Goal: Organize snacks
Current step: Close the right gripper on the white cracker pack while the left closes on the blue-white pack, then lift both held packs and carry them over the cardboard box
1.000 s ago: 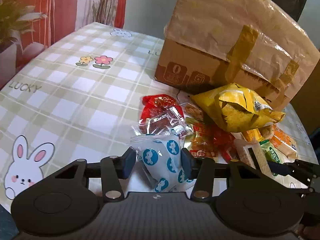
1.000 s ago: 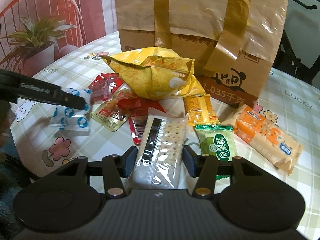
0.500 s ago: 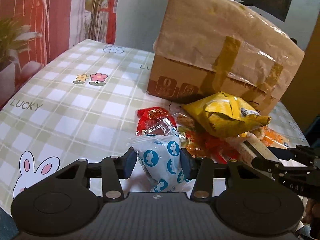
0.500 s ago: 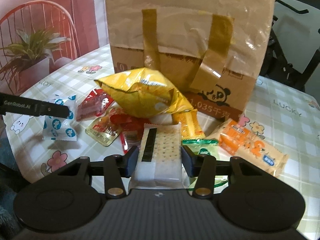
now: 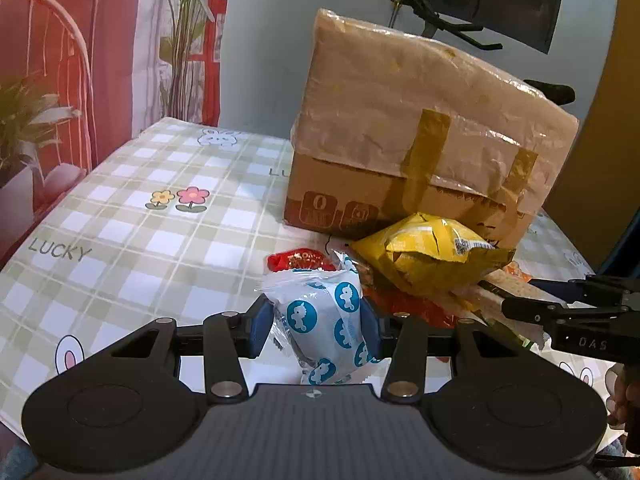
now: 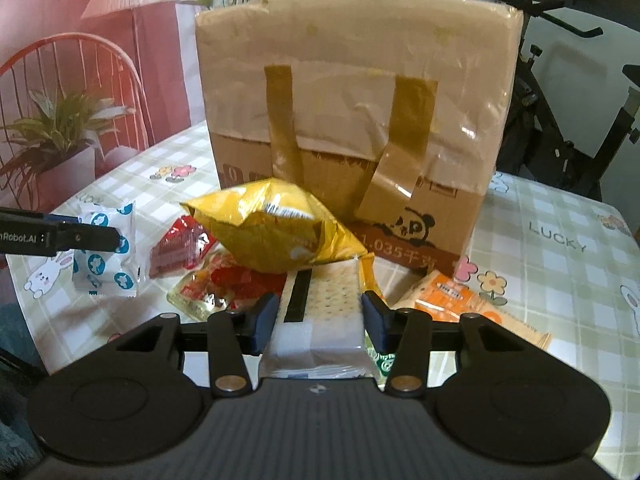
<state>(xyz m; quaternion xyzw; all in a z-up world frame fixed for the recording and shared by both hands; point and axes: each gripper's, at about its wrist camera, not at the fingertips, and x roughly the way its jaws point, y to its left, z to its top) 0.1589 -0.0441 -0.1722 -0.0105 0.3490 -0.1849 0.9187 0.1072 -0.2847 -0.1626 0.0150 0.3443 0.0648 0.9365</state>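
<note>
Both grippers have risen since a second ago, and each has carried its packet up from the table (image 5: 120,216); the box (image 6: 352,92) now looks lower and farther in both views.

As I judge it, the task is only at its start. Two snacks are picked, none is put away yet. The left gripper (image 5: 316,326) is closed on the white packet (image 5: 324,328) with blue circles, held clear above the cloth. The right gripper (image 6: 320,318) is closed on the cracker pack (image 6: 320,312), its pads pressing the two long sides. The other snacks lie in a heap before the box: the yellow bag (image 6: 276,236) on top, the red packets (image 6: 180,252) to its left, the orange pack (image 6: 460,300) to its right. The box looks taped shut from here; I cannot tell where the snacks should go.

Both grippers point forward and slanted downward toward the heap, side by side, the left one just beside the right.
</note>
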